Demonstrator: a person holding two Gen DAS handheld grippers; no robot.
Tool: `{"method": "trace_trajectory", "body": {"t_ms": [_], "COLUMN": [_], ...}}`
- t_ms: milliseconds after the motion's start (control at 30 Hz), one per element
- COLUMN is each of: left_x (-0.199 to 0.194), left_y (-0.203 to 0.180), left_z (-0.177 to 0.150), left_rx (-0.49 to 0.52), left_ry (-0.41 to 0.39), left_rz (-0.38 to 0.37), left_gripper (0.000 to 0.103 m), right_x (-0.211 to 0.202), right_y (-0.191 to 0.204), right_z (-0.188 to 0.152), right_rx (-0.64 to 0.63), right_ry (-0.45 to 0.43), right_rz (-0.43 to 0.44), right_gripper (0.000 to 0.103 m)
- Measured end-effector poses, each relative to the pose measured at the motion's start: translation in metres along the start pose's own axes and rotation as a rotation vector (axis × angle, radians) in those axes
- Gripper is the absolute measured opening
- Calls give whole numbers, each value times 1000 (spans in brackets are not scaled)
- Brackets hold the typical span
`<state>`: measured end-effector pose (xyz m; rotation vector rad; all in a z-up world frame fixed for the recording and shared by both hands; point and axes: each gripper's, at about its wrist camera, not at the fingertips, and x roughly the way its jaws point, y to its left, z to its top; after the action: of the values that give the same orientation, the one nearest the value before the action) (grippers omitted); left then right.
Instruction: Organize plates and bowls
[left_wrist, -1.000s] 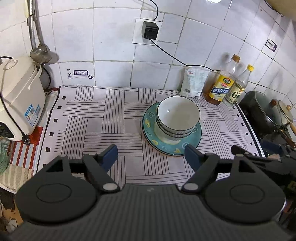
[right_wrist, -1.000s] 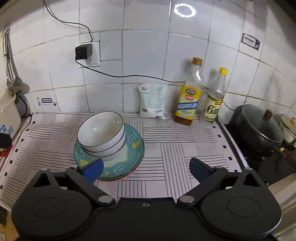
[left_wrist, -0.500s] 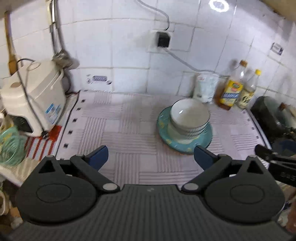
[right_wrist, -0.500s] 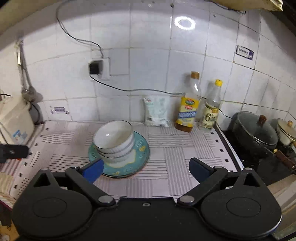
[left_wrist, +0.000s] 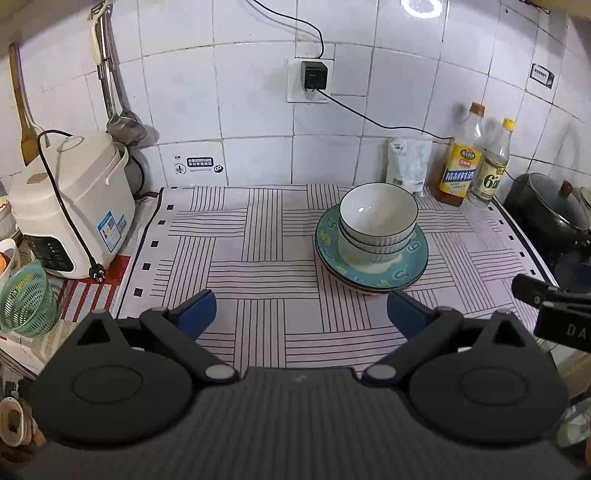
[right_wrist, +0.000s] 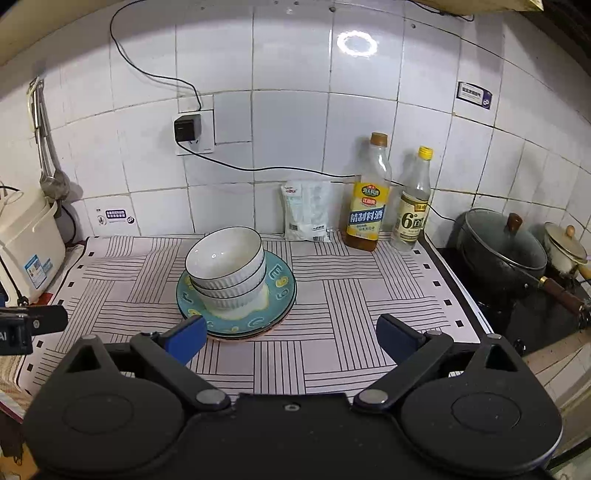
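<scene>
A stack of white ribbed bowls sits nested on a stack of teal patterned plates on the striped mat. It also shows in the right wrist view, bowls on plates. My left gripper is open and empty, held back near the mat's front edge, left of the stack. My right gripper is open and empty, near the front edge, with its left fingertip in front of the plates' rim.
A white rice cooker and a green strainer stand at the left. A white bag and two bottles stand by the tiled wall. A dark pot sits on the stove at the right.
Both grippers have pulled back and up from the stack, so it looks smaller and farther. Both stay open and empty. The bowls and plates have not moved.
</scene>
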<state>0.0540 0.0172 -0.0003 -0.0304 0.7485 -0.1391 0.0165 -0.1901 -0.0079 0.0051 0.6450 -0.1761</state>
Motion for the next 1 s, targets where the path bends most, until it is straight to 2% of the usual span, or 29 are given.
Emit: {"method": "trace_trajectory", "body": {"t_ms": [267, 467, 1000], "left_x": [4, 8, 20], "left_y": [2, 2, -2], "left_z": [-12, -16, -31], "left_rx": [-40, -35, 3], "left_ry": [4, 4, -9], "left_rz": [32, 42, 93], "left_gripper": [100, 100, 100], "right_x": [-3, 3, 5], "right_y": [-7, -7, -3], "right_z": [-10, -14, -28], "right_rx": [-8, -32, -57], "right_ry": [-16, -14, -73], "right_rz": [-32, -65, -56], "right_gripper": [99, 99, 99]}}
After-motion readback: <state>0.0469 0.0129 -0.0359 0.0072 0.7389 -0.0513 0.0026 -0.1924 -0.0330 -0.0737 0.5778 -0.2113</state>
